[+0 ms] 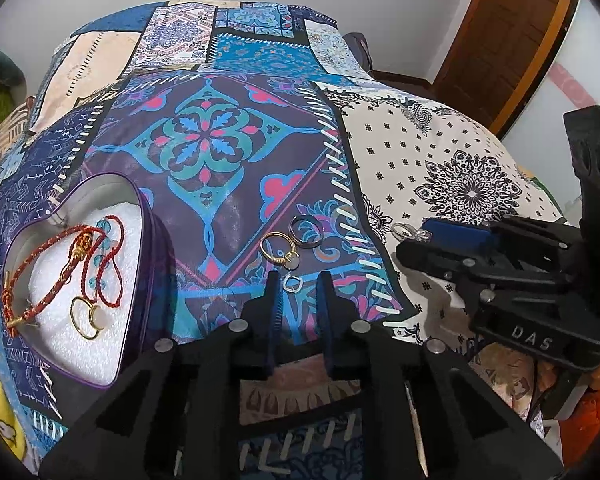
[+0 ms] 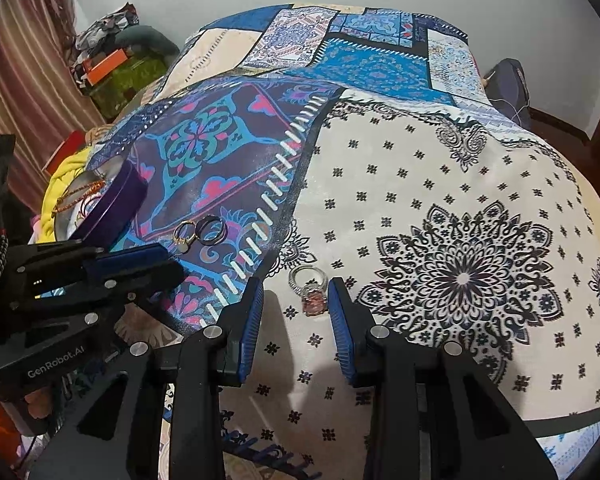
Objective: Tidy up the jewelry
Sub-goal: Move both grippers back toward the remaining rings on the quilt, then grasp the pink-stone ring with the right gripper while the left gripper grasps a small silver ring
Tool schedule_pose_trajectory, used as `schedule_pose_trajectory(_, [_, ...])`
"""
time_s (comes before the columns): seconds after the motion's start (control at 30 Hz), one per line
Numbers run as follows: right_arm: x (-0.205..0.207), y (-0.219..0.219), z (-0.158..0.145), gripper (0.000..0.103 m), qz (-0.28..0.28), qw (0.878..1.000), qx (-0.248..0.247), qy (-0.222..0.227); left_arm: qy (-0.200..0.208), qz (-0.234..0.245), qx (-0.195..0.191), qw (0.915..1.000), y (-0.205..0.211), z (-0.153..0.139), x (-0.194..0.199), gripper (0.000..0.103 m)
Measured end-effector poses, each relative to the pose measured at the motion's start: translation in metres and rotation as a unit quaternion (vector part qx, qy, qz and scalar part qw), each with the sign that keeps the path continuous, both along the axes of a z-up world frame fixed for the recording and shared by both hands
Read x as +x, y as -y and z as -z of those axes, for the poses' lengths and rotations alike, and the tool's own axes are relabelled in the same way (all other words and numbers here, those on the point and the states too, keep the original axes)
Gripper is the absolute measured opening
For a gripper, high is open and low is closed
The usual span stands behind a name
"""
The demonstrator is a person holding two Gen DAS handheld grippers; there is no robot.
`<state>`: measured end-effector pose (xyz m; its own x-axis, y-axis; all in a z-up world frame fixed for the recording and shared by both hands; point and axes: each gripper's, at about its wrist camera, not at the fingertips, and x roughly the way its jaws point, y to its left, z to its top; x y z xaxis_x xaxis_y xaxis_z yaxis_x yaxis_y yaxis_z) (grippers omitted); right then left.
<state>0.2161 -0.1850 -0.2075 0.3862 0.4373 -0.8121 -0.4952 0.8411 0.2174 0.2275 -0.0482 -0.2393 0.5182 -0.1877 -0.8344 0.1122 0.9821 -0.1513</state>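
A purple heart-shaped tin [image 1: 140, 248] lies on the patterned bedspread, holding red cord bracelets [image 1: 80, 256] and a gold ring [image 1: 85, 317] on white foam. My left gripper [image 1: 298, 280] is open, its fingertips either side of a small silver ring [image 1: 292, 283]. Just beyond lie a gold ring [image 1: 280, 249] and a dark band ring [image 1: 307, 231]. My right gripper [image 2: 296, 286] is open around a silver ring with a pink stone [image 2: 311, 289] on the white patch. The tin [image 2: 116, 204], gold ring [image 2: 184, 232] and dark band [image 2: 212, 230] also show in the right wrist view.
The bedspread [image 1: 220, 152] covers a bed. A wooden door [image 1: 512, 36] stands at the far right. Boxes and clothes [image 2: 112, 68] are piled by a striped curtain at the far left. The left gripper body [image 2: 60, 280] sits at the left of the right wrist view.
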Motion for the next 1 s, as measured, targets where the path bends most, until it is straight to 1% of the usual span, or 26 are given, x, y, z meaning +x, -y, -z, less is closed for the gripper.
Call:
schedule_pose_trajectory(0.1, [-0.001,-0.003,0.002,0.03,-0.002,1.0,-0.004,0.004,0.001,-0.002,0.001,1.0,-0.001,0.001,0.001,0.009])
schedule_pose_trajectory(0.13, [-0.001,-0.004,0.003,0.03,-0.002,1.0,-0.005,0.005,0.001,-0.003,0.0,1.0,-0.001,0.001,0.002,0.008])
schedule_pose_trajectory(0.17, [-0.002,-0.004,0.003,0.025,0.0,1.0,-0.008,0.008,0.002,-0.004,-0.001,1.0,-0.002,0.001,0.002,0.008])
schedule_pose_trajectory(0.2, [-0.002,-0.004,0.003,0.018,0.001,1.0,-0.008,0.007,0.003,-0.003,0.002,1.0,-0.001,0.001,0.001,0.008])
schedule_pose_trajectory(0.27, [-0.002,-0.002,0.004,0.013,0.004,1.0,0.0,0.002,0.005,-0.001,0.006,1.0,0.001,0.001,0.0,0.008])
schedule_pose_trajectory(0.3, [-0.002,-0.003,0.004,0.012,0.004,1.0,0.001,0.003,0.006,0.0,0.008,0.9999,0.002,0.0,-0.001,0.007])
schedule_pose_trajectory(0.37, [-0.003,-0.003,0.003,0.012,0.007,1.0,0.002,0.003,0.006,0.003,0.008,0.9999,0.003,-0.001,-0.004,0.007])
schedule_pose_trajectory(0.43, [-0.005,-0.002,0.001,0.012,0.01,1.0,0.006,0.004,0.007,0.003,0.006,1.0,0.004,-0.003,-0.007,0.0])
schedule_pose_trajectory(0.6, [-0.012,-0.001,-0.008,0.012,0.014,1.0,0.013,0.011,0.015,0.003,0.003,0.9999,0.002,-0.012,-0.017,0.0])
schedule_pose_trajectory(0.73, [-0.016,0.0,-0.02,0.012,0.016,0.999,0.019,0.026,0.027,0.004,0.006,0.9996,0.001,-0.022,-0.025,0.0])
schedule_pose_trajectory(0.83, [-0.018,0.002,-0.028,0.012,0.019,0.999,0.024,0.036,0.022,0.009,0.007,0.9997,0.001,-0.023,-0.024,0.0])
schedule_pose_trajectory(0.93, [-0.02,0.002,-0.031,0.012,0.021,0.999,0.027,0.04,0.008,0.01,0.008,0.9999,0.003,-0.017,-0.017,0.004])
schedule_pose_trajectory(1.0, [-0.021,0.001,-0.032,0.012,0.023,0.999,0.028,0.04,-0.005,0.008,-0.001,1.0,0.003,-0.011,-0.012,0.01])
